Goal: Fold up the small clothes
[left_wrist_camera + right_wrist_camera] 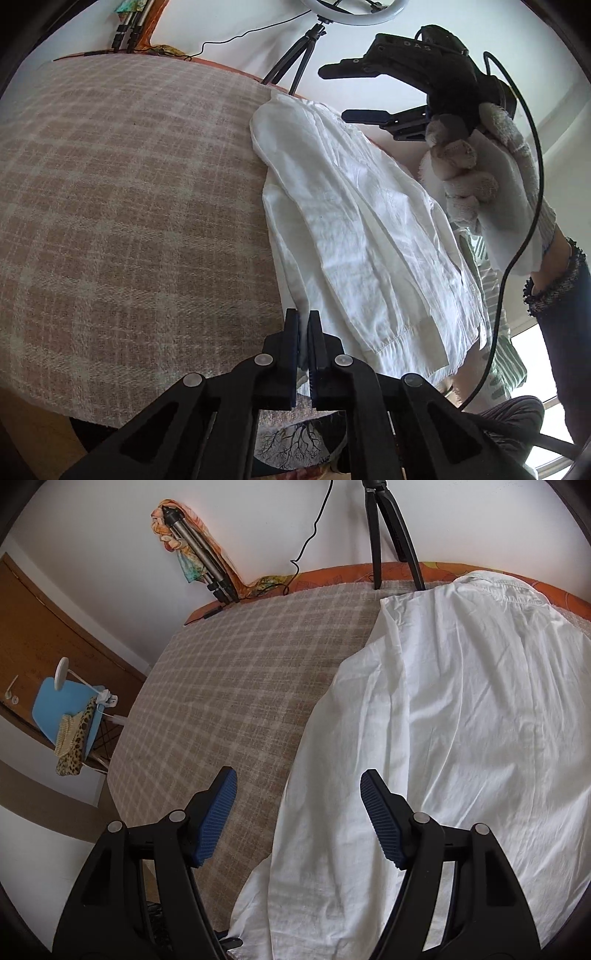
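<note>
The white shirt [362, 236] lies on the checked blanket [129, 221] covering the bed. The left hand-held gripper [303, 321] is clamped on what seems to be the shirt's near edge. The right hand-held gripper [299, 786] hovers spread open over the shirt's left edge [461, 738]. Only the left view shows the gloved right hand [476, 173] raised above the shirt.

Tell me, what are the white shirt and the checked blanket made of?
The white shirt looks like thin woven cotton or linen: matte, with many fine creases. The checked blanket looks like thicker, rough woven cloth, maybe wool or cotton; its nubbly weave shows. The pictures cannot settle either for sure.
</note>
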### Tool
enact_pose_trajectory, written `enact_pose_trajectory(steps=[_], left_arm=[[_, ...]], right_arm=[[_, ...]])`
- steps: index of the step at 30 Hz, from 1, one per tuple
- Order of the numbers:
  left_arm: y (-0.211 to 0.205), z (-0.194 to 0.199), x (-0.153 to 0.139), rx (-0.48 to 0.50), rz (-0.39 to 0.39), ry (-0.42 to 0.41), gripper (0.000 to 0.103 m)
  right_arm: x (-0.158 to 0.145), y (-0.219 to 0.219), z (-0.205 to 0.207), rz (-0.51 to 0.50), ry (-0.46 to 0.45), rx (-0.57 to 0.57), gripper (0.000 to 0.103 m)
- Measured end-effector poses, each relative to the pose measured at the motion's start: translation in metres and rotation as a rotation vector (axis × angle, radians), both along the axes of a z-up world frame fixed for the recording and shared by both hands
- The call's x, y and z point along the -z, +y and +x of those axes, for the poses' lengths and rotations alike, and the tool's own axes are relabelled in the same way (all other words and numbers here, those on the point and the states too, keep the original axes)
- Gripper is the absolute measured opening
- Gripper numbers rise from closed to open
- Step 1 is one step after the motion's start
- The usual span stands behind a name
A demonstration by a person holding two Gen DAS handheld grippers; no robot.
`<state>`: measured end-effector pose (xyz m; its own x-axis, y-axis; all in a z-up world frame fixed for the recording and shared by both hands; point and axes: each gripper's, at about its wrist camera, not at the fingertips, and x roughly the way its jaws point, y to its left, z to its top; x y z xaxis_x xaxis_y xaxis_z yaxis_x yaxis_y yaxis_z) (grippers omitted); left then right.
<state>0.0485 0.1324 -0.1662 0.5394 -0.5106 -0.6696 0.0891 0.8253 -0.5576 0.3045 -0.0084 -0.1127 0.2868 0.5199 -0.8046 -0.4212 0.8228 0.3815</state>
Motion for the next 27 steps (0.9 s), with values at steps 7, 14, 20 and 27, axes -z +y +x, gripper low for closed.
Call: enact_pose_trajectory(steps=[7,14,20,27], left_arm=[[-0.005,-0.007,-0.021,0.043,-0.045,-0.063,0.000],[-0.024,-0.009,-0.032,0.103,0.000,-0.106,0.000],[-0.025,-0.003,-0.033,0.101,-0.027,-0.090,0.000],[-0.050,-0.005,-0.046,0.134,0.025,-0.123,0.000]], right_arm=[[0.036,0.060,0.037,-0.236,0.013,-0.053,0.072],[0.074,0.090,0.054,-0.472,0.019,-0.085,0.072],[0.073,0.080,0.050,-0.487,-0.040,-0.076,0.046],[0.060,0.030,0.055,-0.260,0.008,0.002,0.017]])
